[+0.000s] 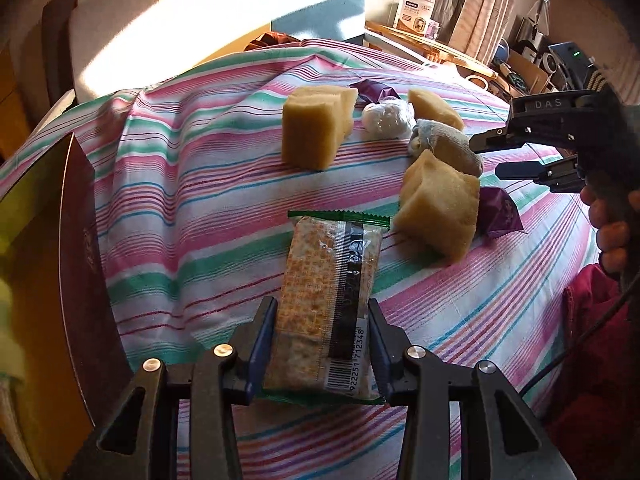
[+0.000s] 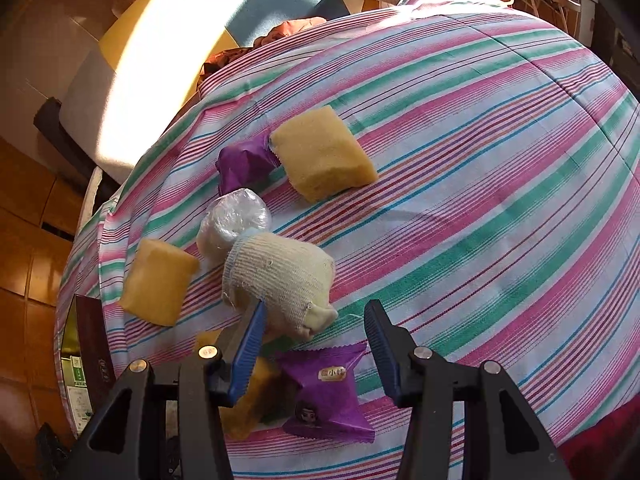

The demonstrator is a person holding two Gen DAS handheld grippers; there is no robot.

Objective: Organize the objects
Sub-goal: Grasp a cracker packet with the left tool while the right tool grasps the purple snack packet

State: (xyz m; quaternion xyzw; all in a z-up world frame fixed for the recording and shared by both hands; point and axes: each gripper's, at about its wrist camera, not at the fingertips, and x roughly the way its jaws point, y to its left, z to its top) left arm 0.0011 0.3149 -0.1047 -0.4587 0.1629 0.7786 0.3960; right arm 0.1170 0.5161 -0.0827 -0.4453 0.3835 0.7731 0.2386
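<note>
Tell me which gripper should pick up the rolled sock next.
Right. The right gripper is open and empty just above the rolled sock, while the left gripper is shut on the cracker packet.

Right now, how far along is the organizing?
Early. Nothing looks sorted yet. In hand: the left tool is shut on the cracker packet. The right tool is open, empty, above a purple snack packet. Left: three yellow sponges, the rolled sock, the plastic-wrapped ball and the other purple packet lie scattered on the striped cloth.
</note>
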